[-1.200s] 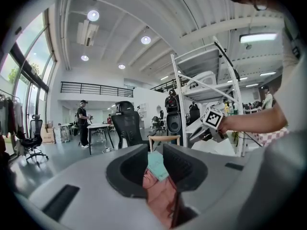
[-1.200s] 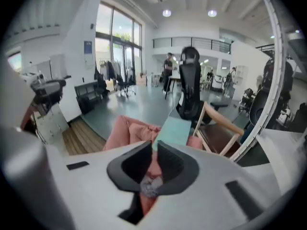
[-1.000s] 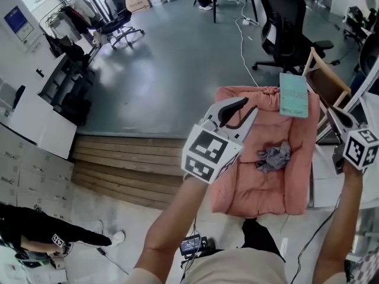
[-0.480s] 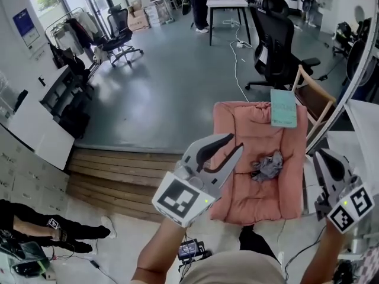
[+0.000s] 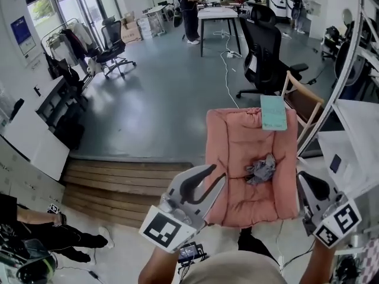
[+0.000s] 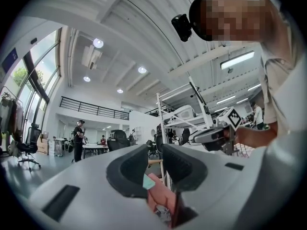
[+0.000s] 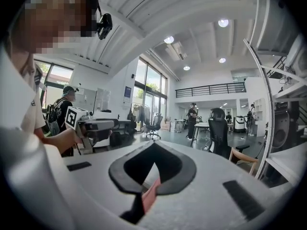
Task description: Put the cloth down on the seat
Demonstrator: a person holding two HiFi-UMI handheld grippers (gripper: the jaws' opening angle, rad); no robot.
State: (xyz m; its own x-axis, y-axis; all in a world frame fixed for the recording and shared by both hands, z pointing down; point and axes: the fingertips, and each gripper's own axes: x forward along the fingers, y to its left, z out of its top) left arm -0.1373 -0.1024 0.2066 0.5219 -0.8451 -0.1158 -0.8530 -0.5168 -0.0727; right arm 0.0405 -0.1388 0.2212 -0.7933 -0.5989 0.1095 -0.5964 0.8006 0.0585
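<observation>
Now the small crumpled grey cloth [image 5: 260, 170] lies on the soft pink cushion seat [image 5: 237, 147], just right of the middle of the head view, so the job looks done. The left gripper [image 5: 217, 174] has its jaws a little apart and empty, and the right gripper [image 5: 303, 179] is closed tight on nothing. I count one cloth, one seat, one flat green pad [image 5: 273, 112] and two grippers.

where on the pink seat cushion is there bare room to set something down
Bare: the left half of the pink seat cushion, beside the grey cloth, and the near strip below it. Crowded: the far right corner, under the teal pad.
</observation>
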